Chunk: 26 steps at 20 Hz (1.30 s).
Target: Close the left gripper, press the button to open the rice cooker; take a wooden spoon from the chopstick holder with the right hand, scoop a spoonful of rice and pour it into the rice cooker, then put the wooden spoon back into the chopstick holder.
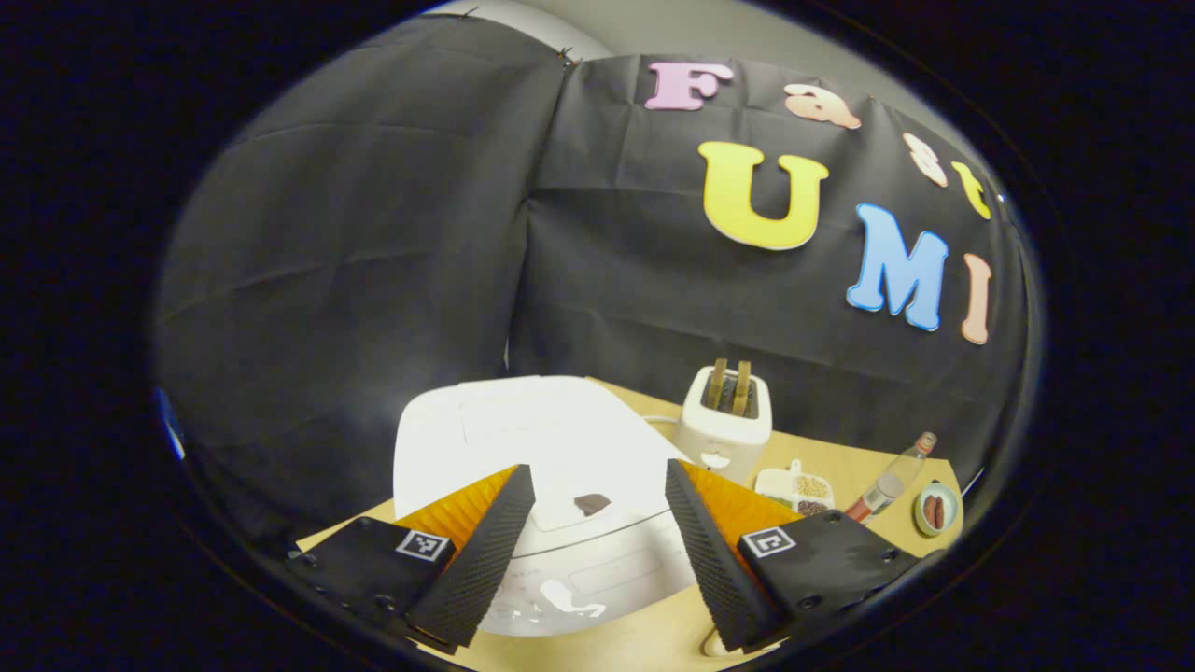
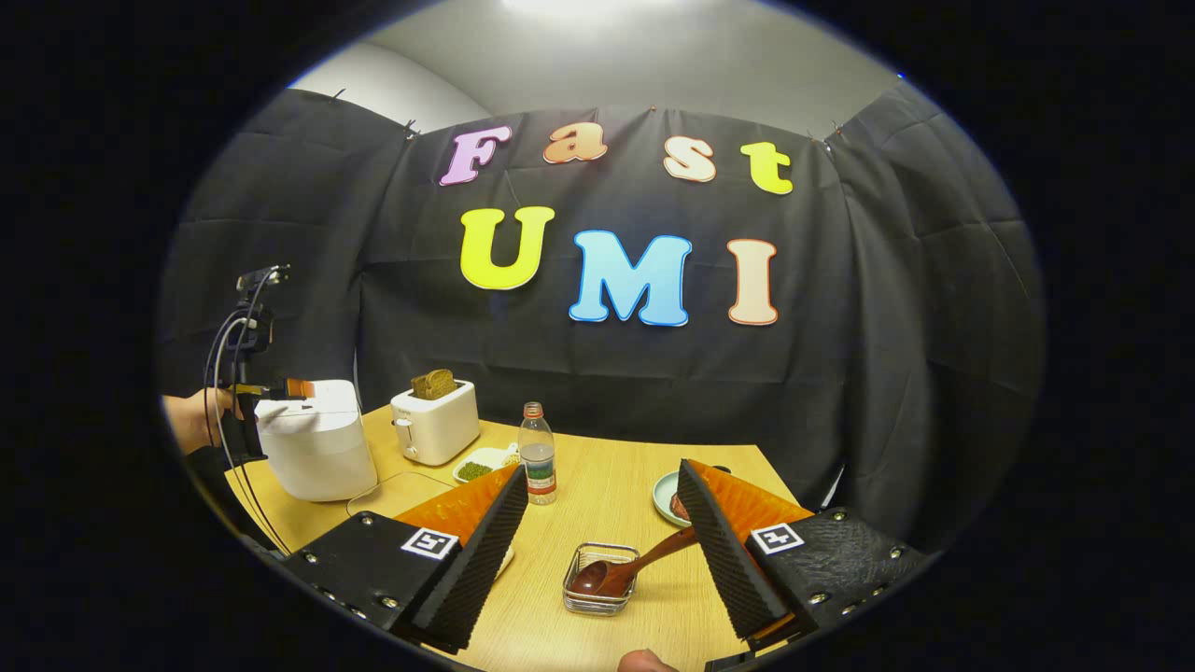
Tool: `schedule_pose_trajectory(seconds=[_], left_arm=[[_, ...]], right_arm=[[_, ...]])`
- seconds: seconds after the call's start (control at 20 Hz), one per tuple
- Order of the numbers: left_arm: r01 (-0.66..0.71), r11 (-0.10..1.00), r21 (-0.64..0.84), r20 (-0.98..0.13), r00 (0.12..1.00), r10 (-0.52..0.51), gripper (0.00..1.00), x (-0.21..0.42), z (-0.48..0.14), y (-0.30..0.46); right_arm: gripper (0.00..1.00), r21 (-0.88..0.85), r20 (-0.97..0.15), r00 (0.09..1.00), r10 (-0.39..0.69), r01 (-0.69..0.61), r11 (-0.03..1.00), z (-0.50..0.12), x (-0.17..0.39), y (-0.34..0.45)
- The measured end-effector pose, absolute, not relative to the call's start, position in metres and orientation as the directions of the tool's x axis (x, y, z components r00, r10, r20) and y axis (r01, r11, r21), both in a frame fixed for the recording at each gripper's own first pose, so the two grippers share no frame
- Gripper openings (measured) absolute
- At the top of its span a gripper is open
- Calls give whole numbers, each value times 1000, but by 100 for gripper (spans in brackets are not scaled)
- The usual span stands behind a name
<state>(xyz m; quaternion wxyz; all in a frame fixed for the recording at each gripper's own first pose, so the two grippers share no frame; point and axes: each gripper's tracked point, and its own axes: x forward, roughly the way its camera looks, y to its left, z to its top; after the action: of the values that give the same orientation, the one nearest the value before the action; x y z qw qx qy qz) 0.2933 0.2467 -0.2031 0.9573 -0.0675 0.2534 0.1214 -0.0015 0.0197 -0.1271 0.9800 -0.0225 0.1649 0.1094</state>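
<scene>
Table: a light wooden tabletop (image 2: 607,485), pretty crowded, with everything parked on it in front of the black cloth.
Rice cooker: a white rounded plastic rice cooker (image 1: 523,448) with its lid down, sitting right under the left gripper; in the right gripper view it's at the far left of the table (image 2: 313,448).
Toaster: a small white toaster (image 1: 724,420) with brown bread slices sticking out, just past the cooker.
Left gripper: the left gripper (image 1: 597,532) hangs over the cooker's front, fingers wide apart, gripping nothing. A hand (image 2: 191,420) holds it by the cooker.
Right gripper: the right gripper (image 2: 602,541) is also spread open, nothing clamped, hovering above the table.
Bottle: a clear plastic bottle with a red cap (image 2: 537,453) stands upright mid-table.
Spoon holder: a small square wire-and-glass holder (image 2: 600,579) sits between the right gripper's fingers.
Wooden spoon: a dark reddish-brown wooden spoon (image 2: 621,569) rests bowl-down in that holder, handle leaning toward the right finger.
</scene>
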Motion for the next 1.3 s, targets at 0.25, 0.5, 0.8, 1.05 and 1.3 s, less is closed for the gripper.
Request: schedule_pose_trajectory(seconds=[0.25,0.5,0.8,1.05,1.3], left_arm=[[-156,988,-18,-362,922,139,96,278,-132,218],[-84,996,16,-221,972,85,99,242,-67,186],[25,1000,16,-98,995,-23,96,186,-19,135],[100,995,-5,-97,990,-100,97,161,-23,105],[99,995,-17,-77,992,-100,98,160,-14,100]], right_arm=[[98,55,-269,935,231,-224,973,-93,5,30],[98,53,-215,953,215,-208,977,-65,4,35],[98,71,-133,978,159,-151,986,-40,-3,36],[98,22,-117,982,148,-146,989,-41,-10,35],[98,24,-80,987,140,-138,990,-27,-9,37]])
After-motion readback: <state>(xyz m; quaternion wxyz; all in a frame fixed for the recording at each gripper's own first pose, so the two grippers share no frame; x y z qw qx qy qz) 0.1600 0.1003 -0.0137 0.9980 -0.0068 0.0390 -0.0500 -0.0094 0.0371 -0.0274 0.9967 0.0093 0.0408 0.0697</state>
